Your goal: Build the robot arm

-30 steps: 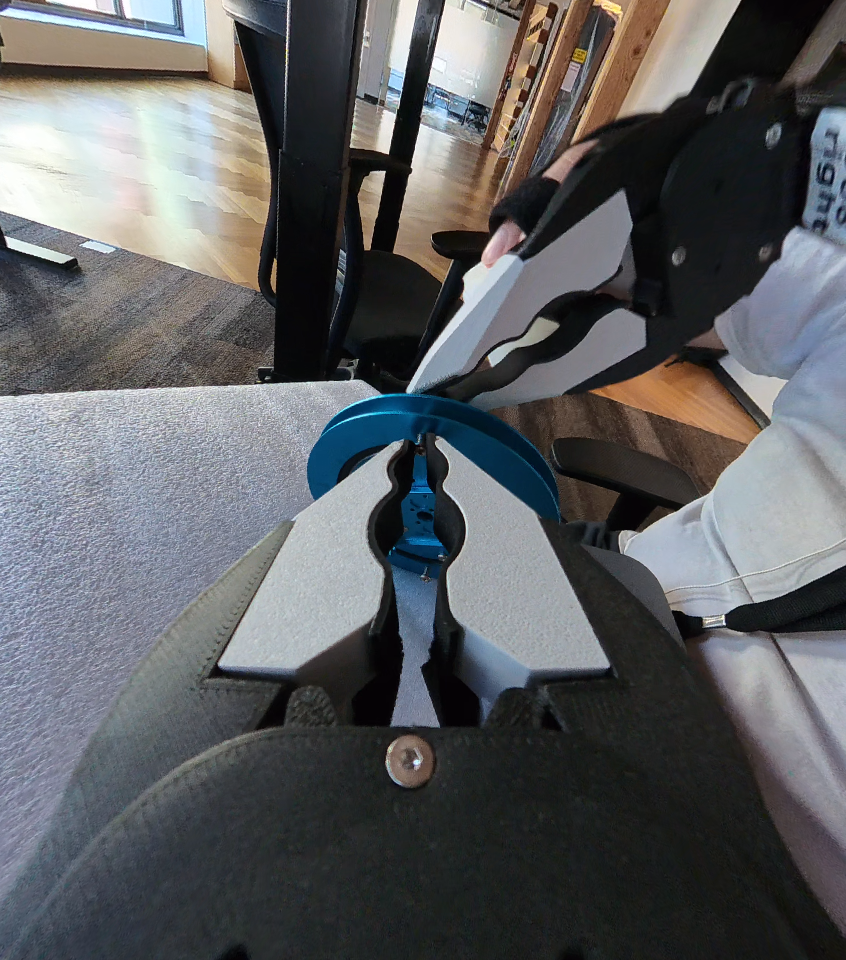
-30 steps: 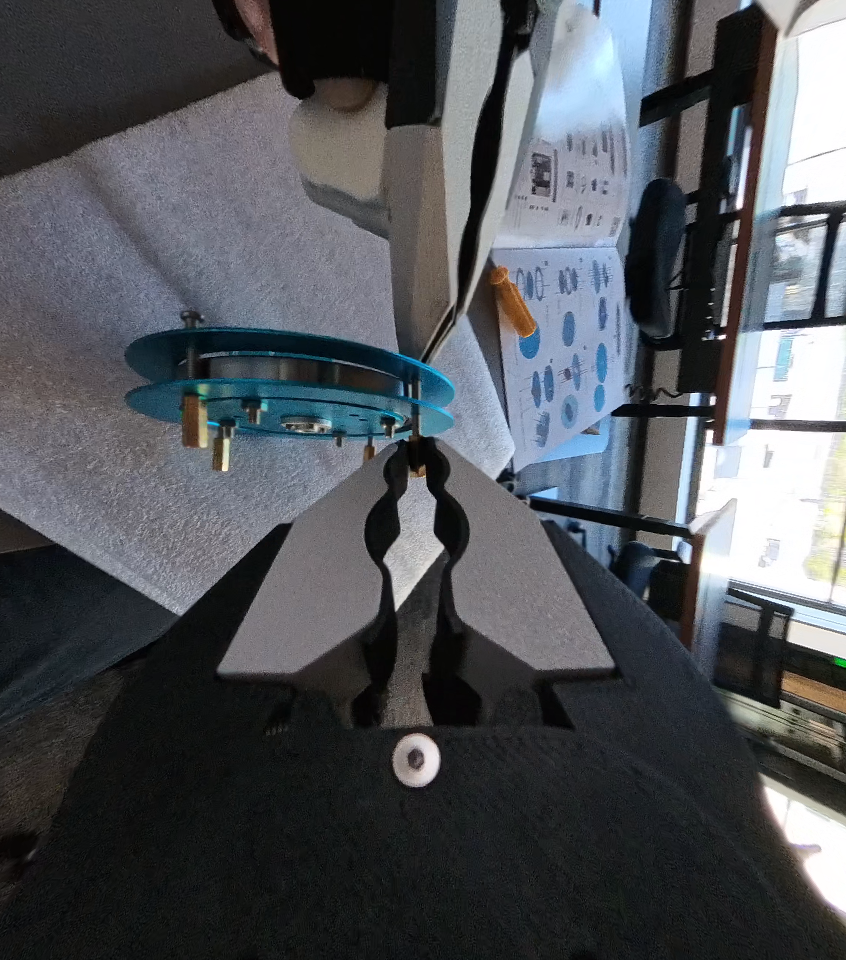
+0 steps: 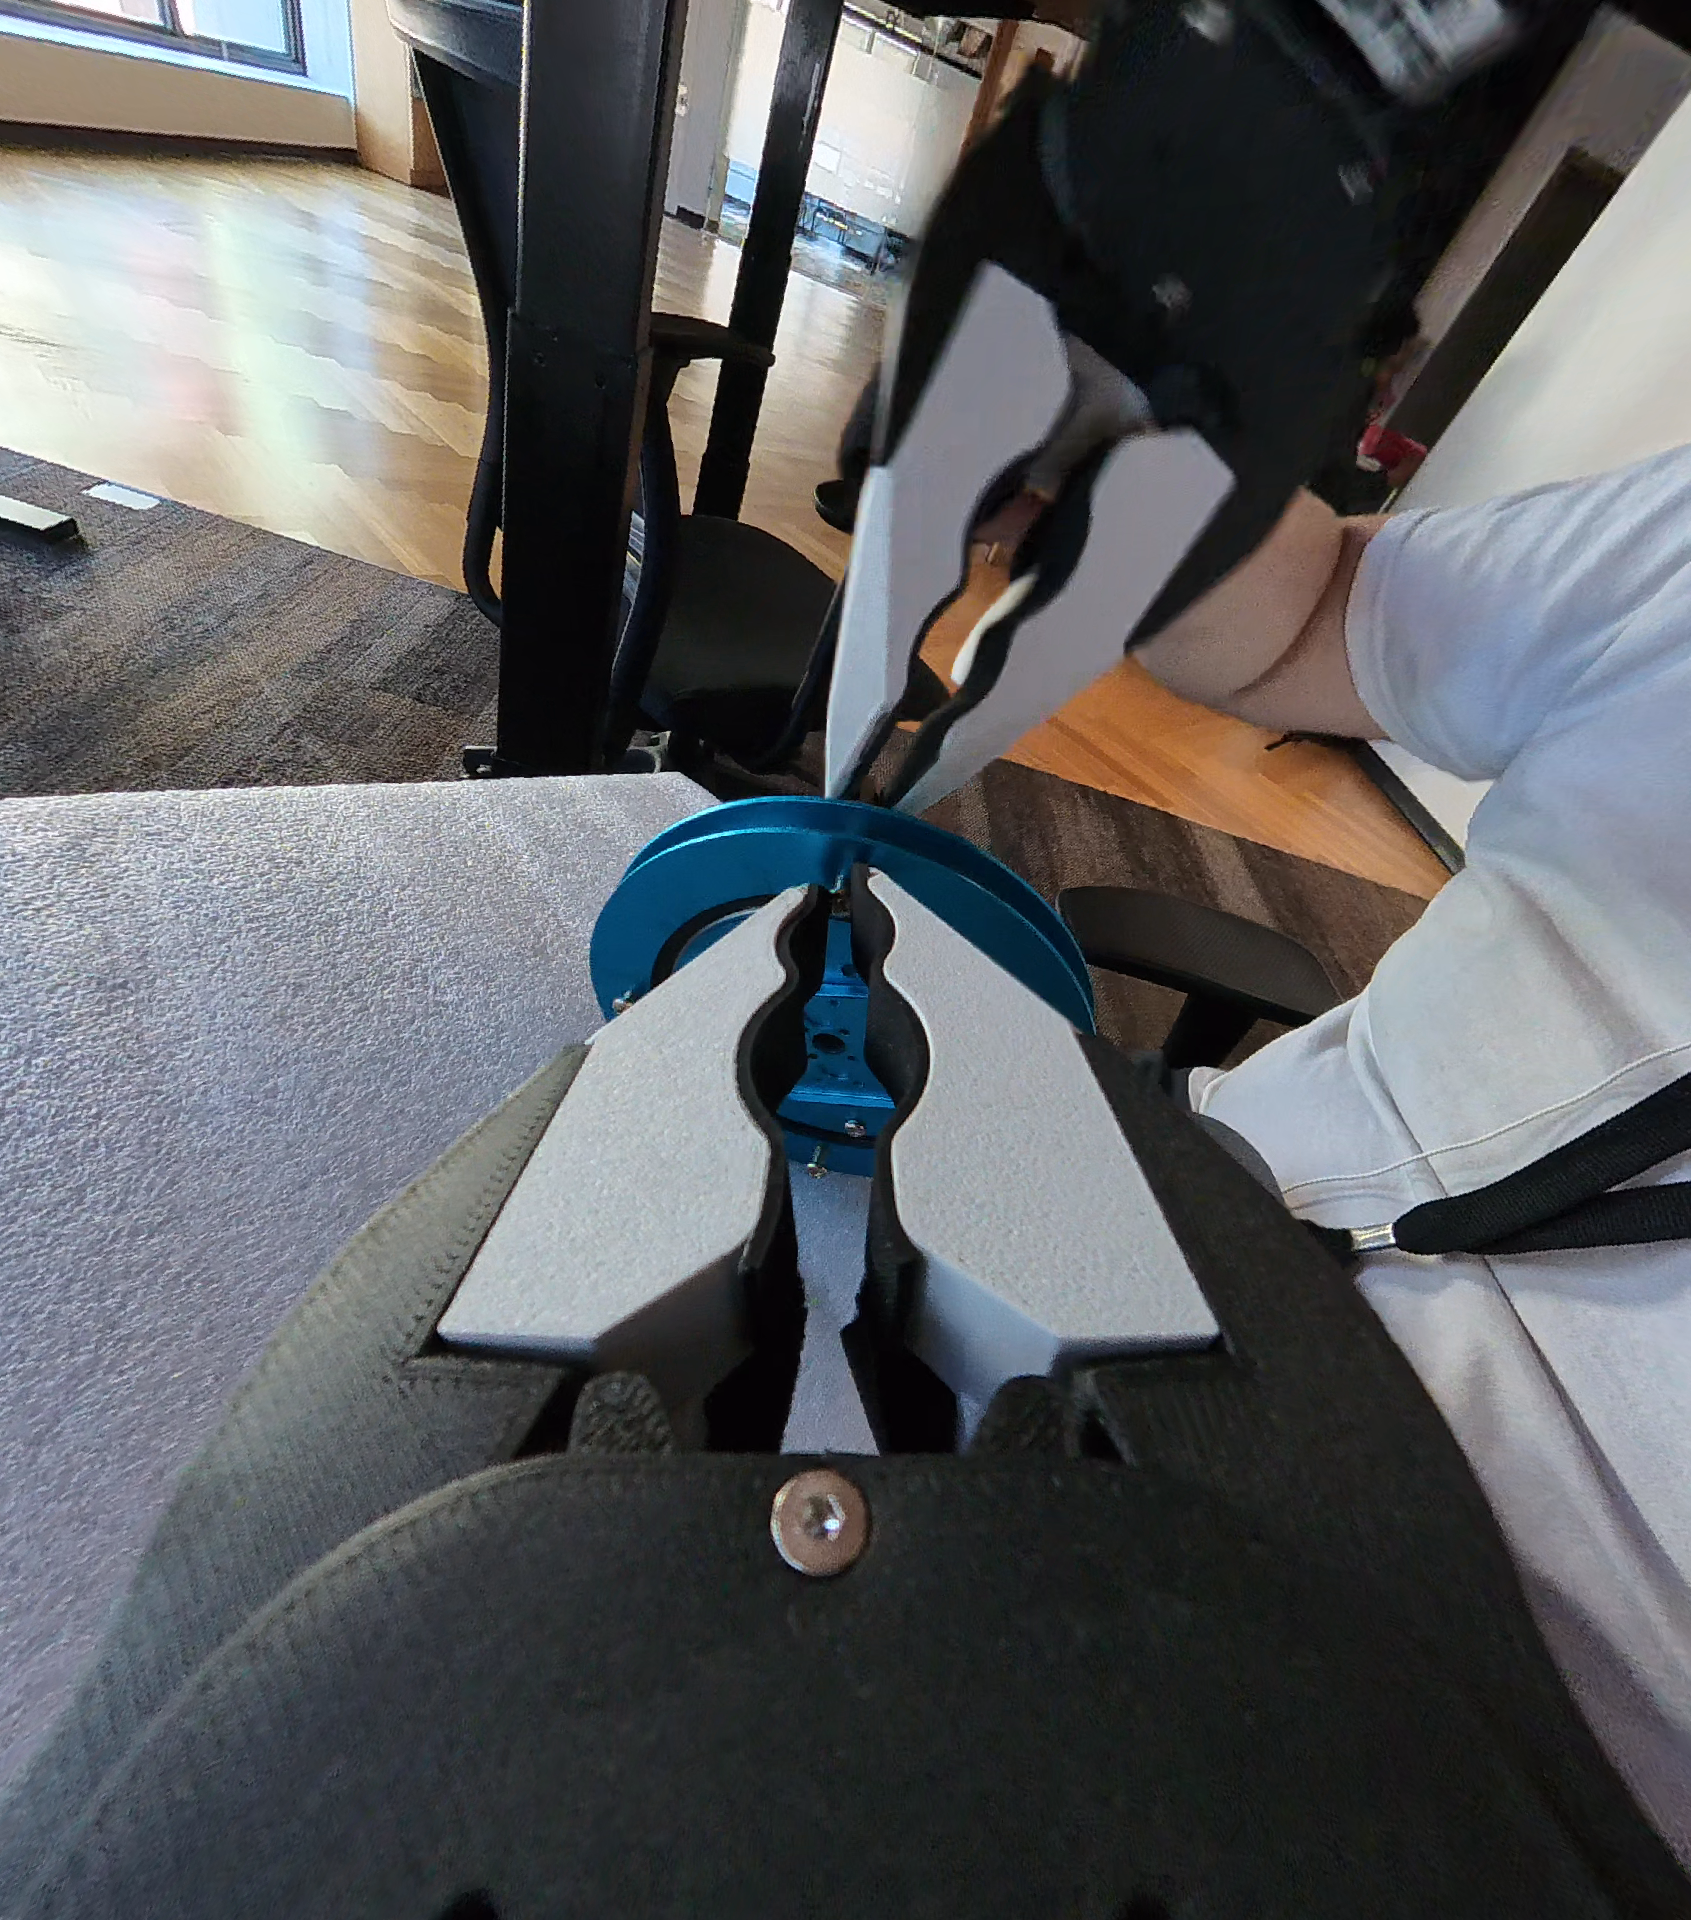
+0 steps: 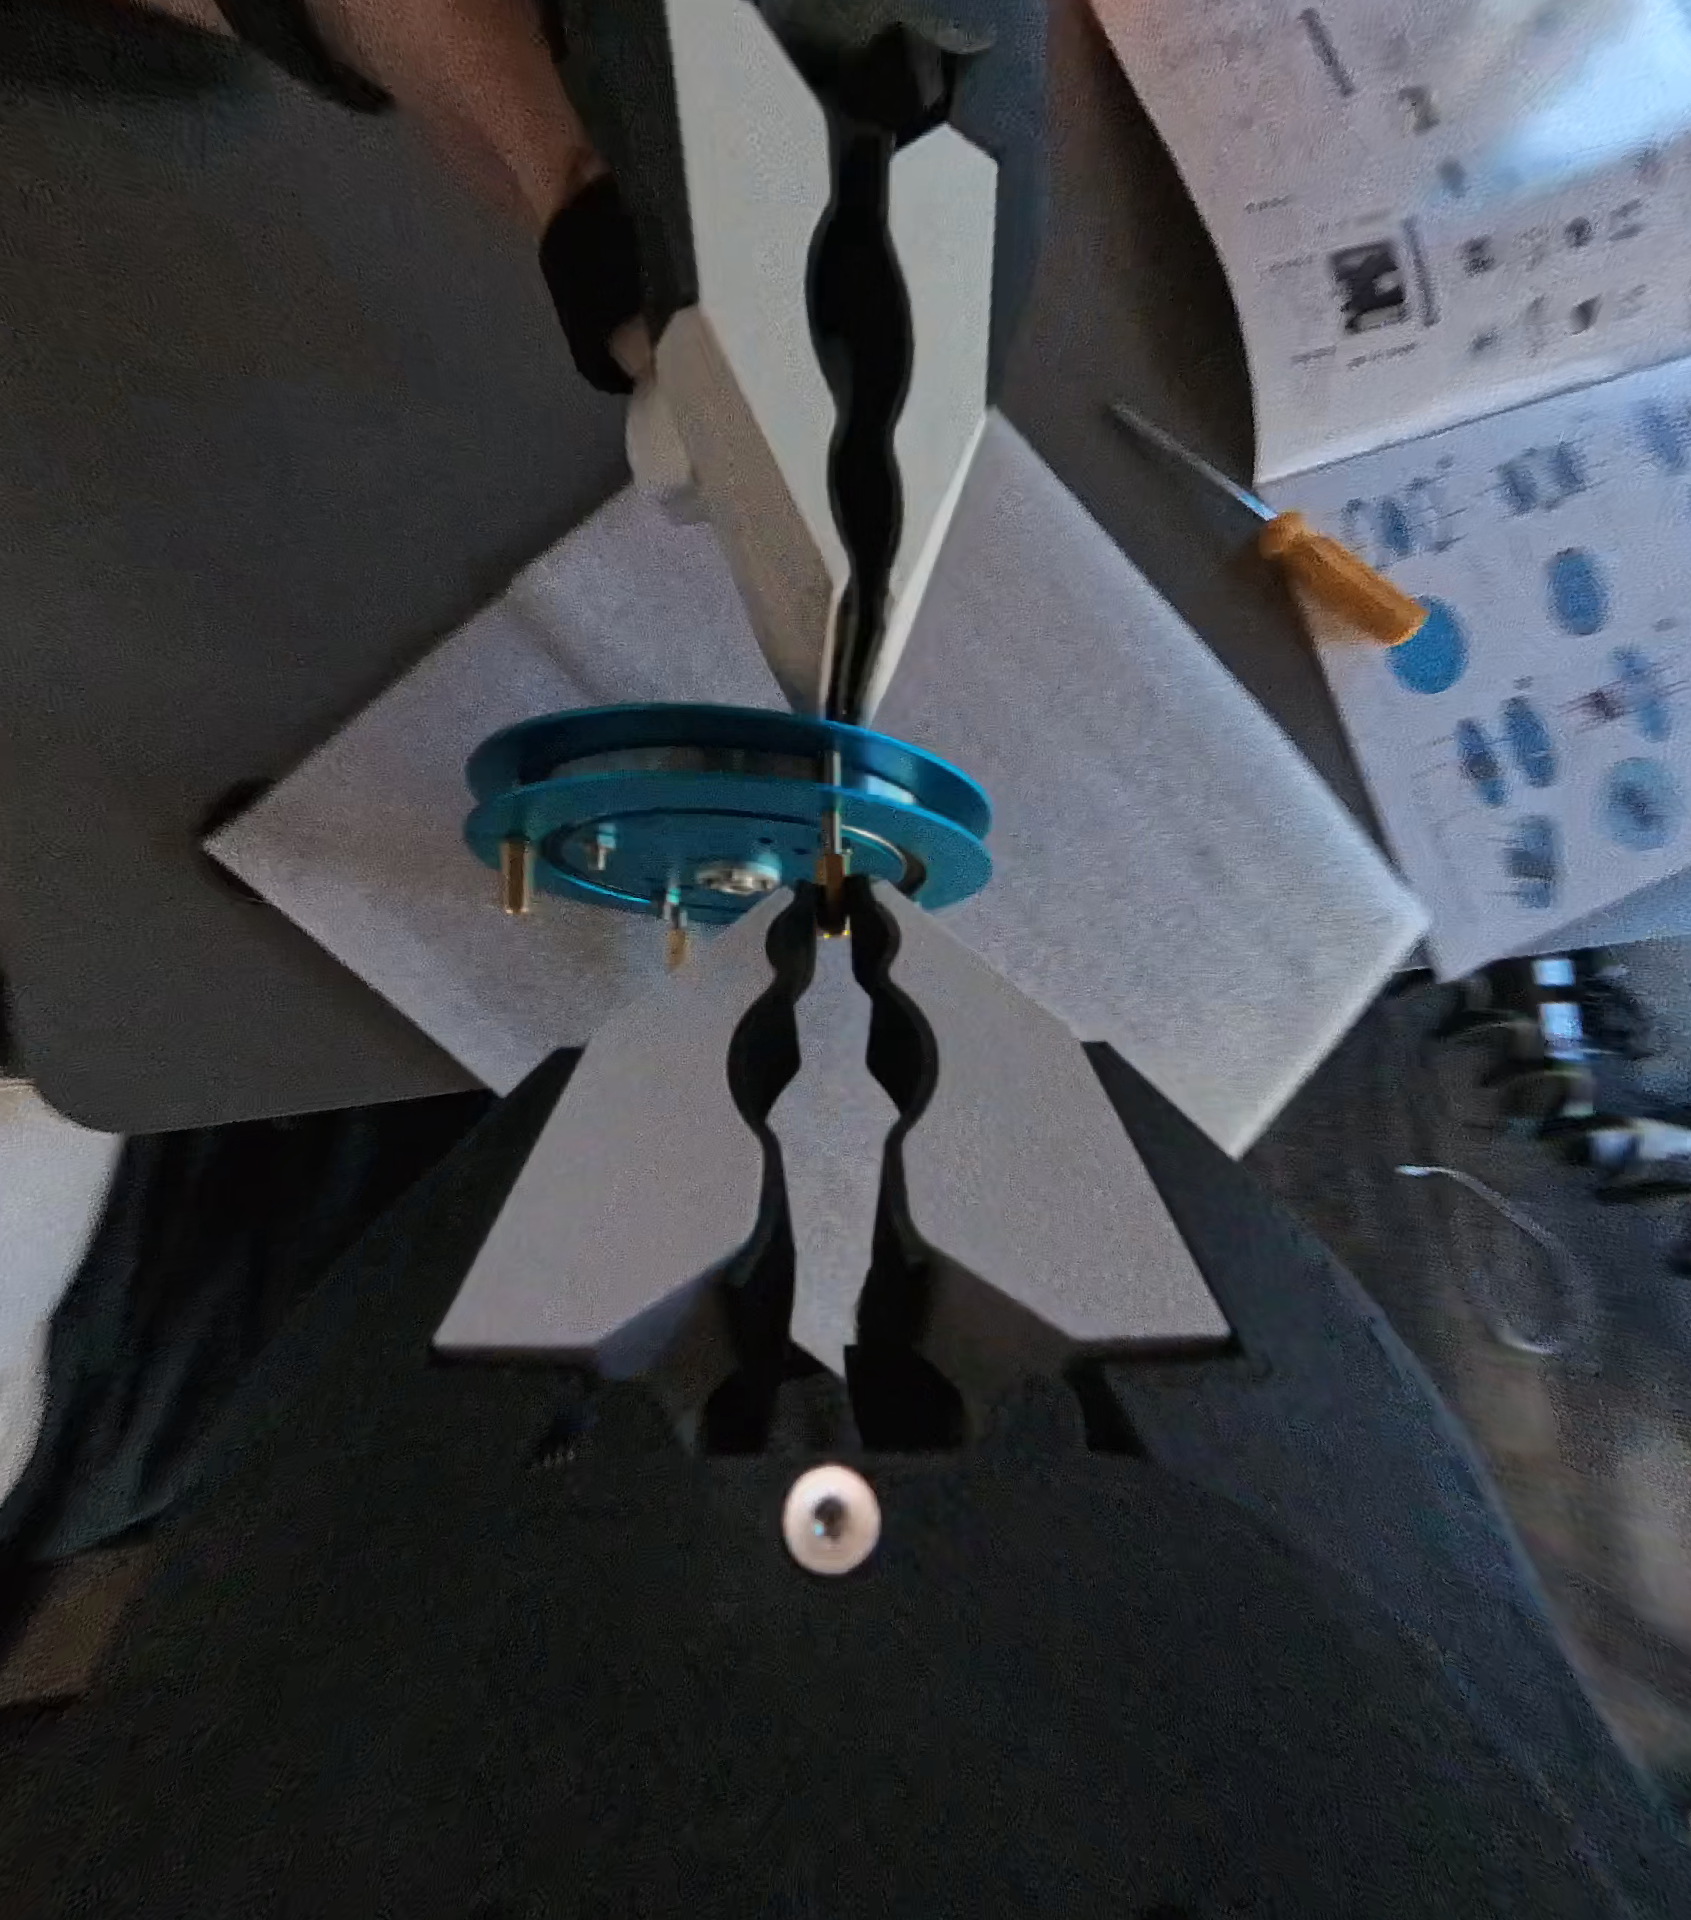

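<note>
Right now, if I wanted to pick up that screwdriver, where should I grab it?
Grab the screwdriver by its orange handle, coming down from above, fingers across it. It lies flat, handle on the paper, and the handle is much thicker than the thin shaft.

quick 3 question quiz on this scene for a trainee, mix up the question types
1. True or false: the blue disc assembly lies flat on the white foam sheet.
2. What does the right gripper pinch? A) the disc rim B) a brass standoff C) the screwdriver
3. Where do the left gripper fingers close on the assembly?

Key:
1. False: it is held up between the two grippers, above the foam.
2. B
3. On a thin post at the edge of the discs, on the side opposite the right gripper.
</note>
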Tool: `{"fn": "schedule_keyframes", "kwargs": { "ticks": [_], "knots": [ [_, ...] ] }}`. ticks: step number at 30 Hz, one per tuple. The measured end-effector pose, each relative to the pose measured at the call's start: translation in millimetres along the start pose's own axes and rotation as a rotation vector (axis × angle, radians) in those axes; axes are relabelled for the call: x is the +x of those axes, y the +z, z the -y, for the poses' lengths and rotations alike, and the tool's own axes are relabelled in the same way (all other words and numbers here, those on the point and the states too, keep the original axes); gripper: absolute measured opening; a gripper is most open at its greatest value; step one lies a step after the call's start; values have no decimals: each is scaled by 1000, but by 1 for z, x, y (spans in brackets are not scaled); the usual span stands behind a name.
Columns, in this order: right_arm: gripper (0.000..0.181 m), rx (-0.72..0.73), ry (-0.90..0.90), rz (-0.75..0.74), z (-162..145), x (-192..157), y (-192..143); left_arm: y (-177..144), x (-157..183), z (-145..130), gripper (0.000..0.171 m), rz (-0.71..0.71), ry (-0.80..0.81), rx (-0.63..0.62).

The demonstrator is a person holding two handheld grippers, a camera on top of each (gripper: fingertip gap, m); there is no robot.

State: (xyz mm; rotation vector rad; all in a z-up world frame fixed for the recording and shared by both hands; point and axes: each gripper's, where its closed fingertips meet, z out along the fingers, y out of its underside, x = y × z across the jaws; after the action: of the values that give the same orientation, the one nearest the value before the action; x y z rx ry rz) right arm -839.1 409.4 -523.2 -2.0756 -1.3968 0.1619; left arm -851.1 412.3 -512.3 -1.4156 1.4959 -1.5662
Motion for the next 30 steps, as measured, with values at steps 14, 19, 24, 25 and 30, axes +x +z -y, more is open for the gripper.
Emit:
{"fn": "schedule_keyframes", "kwargs": {
  "ticks": [14, 19, 24, 25, 30],
  "knots": [
    [38, 353, 503, 672, -1, -5, -2, 2, 0, 1, 3, -16, -6, 16],
    [16, 439, 1, 14, 0, 2, -5, 3, 0, 1, 3, -41, -47, 32],
    [10, 397, -107, -142, 0, 5, -2, 3, -1, 1, 3, -38, -58, 36],
    [9, 397, -118, -155, 1, 5, -2, 3, -2, 1, 3, -36, -56, 35],
    [5, 380, -61, -129, 0, 2, 0, 1, -2, 1, 3, -27, -37, 32]
  ]
}}
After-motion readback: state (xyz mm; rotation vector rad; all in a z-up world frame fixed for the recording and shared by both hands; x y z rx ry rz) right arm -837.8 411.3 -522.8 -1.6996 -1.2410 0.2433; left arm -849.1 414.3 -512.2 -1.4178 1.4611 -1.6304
